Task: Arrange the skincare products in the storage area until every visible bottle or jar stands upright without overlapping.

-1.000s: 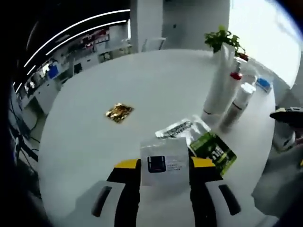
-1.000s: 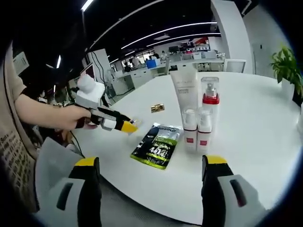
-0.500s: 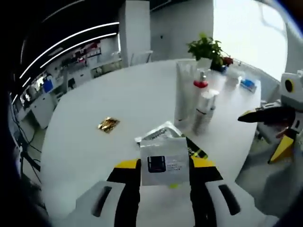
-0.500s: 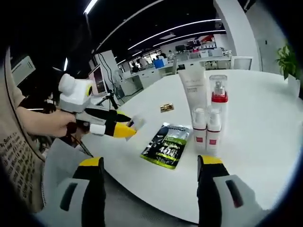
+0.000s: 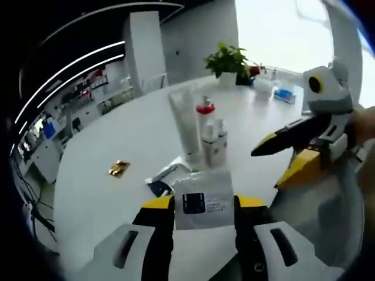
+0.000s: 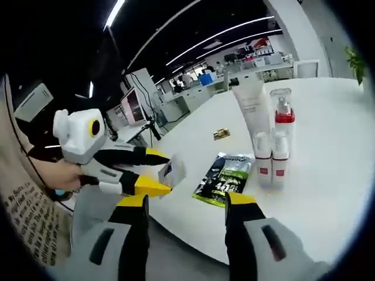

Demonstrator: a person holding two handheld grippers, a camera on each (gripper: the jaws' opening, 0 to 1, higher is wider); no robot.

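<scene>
Facing views, shared bottles [image 5: 208, 137] midway

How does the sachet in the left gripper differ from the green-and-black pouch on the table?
The white sachet is held off the table between the left gripper's jaws; the green-and-black pouch lies flat on the white table. The sachet is pale with a small dark printed patch; the pouch is dark with bright green print. In the right gripper view the sachet looks smaller than the pouch. Both are flat packets, not bottles.
</scene>
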